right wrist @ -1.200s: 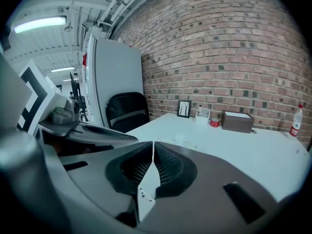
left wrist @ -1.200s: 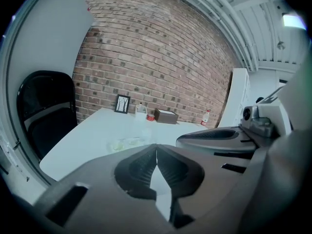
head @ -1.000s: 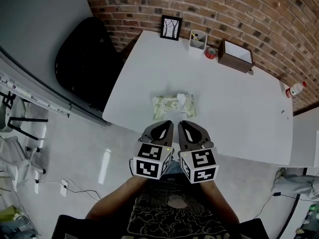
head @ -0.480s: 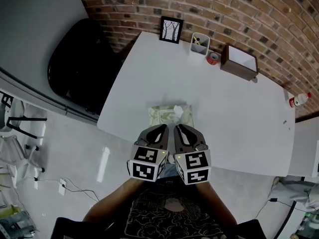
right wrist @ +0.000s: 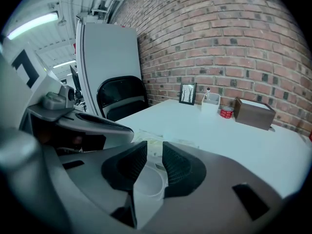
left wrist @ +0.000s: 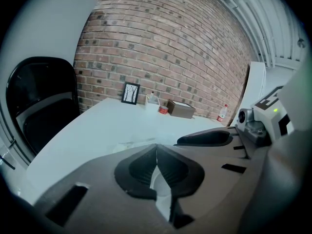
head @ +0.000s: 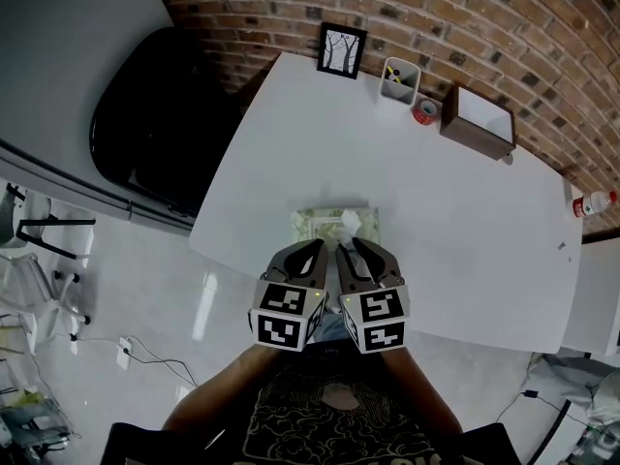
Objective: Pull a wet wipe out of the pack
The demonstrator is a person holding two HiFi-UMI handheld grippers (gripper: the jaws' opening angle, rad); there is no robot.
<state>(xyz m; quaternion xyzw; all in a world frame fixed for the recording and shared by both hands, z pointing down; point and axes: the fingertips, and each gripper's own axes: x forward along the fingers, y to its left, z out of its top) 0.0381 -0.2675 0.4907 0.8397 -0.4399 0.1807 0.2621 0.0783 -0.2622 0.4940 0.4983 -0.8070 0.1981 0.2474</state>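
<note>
A pale green wet-wipe pack (head: 329,227) lies flat near the front edge of the white table (head: 446,211), and a white wipe (head: 351,222) sticks up from its top. My two grippers are held side by side just in front of the pack. The left gripper (head: 317,249) is shut and empty, its jaws meeting at the tips (left wrist: 156,146). The right gripper (head: 353,247) has a narrow gap between its jaws (right wrist: 155,147) and nothing in it. The pack (right wrist: 147,138) shows just beyond the right jaws. Neither gripper touches the pack.
At the table's far edge, by the brick wall, stand a framed picture (head: 342,49), a white pen holder (head: 399,82), a red tape roll (head: 424,112) and a brown box (head: 477,120). A bottle (head: 593,203) stands at the right. A black chair (head: 145,114) is to the left.
The grippers have come a little nearer the pack, and the head view has shifted slightly. The jaws look unchanged.
</note>
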